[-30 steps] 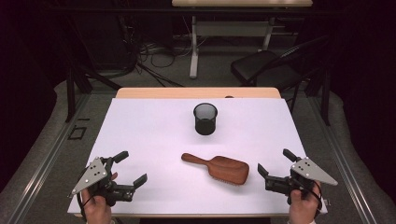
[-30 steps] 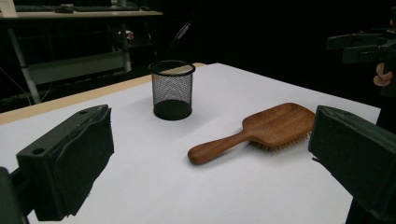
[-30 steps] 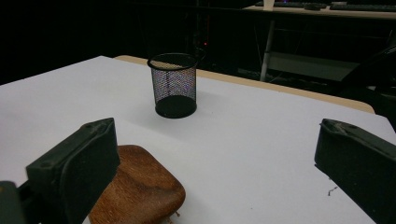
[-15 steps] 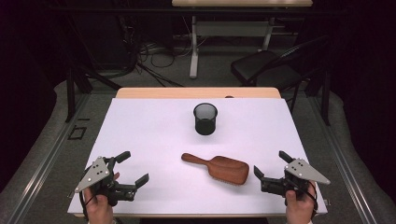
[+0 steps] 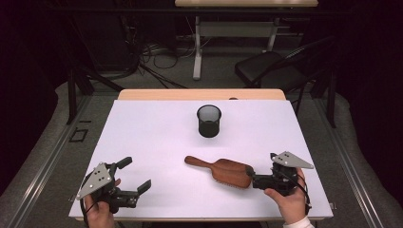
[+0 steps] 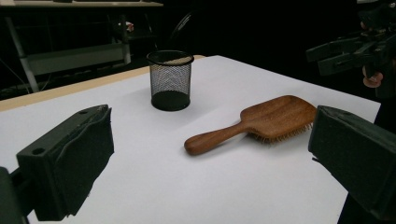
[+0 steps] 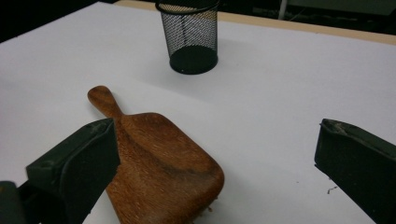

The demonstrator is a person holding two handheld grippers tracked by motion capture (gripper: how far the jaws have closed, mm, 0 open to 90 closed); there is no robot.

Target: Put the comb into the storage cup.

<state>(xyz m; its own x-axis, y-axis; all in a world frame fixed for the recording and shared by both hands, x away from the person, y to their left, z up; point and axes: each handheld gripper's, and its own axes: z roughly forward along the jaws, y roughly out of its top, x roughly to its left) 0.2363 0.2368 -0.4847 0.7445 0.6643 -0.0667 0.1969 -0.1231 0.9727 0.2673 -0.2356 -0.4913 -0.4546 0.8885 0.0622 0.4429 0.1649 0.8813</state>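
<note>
1. The wooden hairbrush point(image 5: 223, 171) lies flat on the white counter point(image 5: 157, 137), bristles down, its handle pointing toward the person's left and its paddle head on the right.
2. The right gripper point(image 5: 260, 179) sits right at the paddle end of the brush. From the high view it looks like it's touching the brush head, but honestly that angle's too flat to be sure.
3. The right gripper view clears that up a bit: the jaws are spread wide, the brush head point(image 7: 163, 172) lies between them, close against the left one, and nothing is clamped.
4. That same view shows the brush's wood grain and a few bristle tips peeking out under its near edge, which the high view doesn't give you.
5. The left gripper point(image 5: 134, 176) is down at the near left part of the counter, well apart from the brush, jaws wide open and holding nothing.
6. The left gripper view shows the brush side-on, so you can see the bristles point(image 6: 280, 135) under the head resting on the counter. It also catches the right gripper point(image 6: 355, 46) off in the top right corner.
7. A black mesh cup point(image 5: 209, 120) stands upright farther back, near the counter's middle, apart from the brush.
8. The high view also takes in a dark chair point(image 5: 266, 66) on the floor beyond the counter.
</note>
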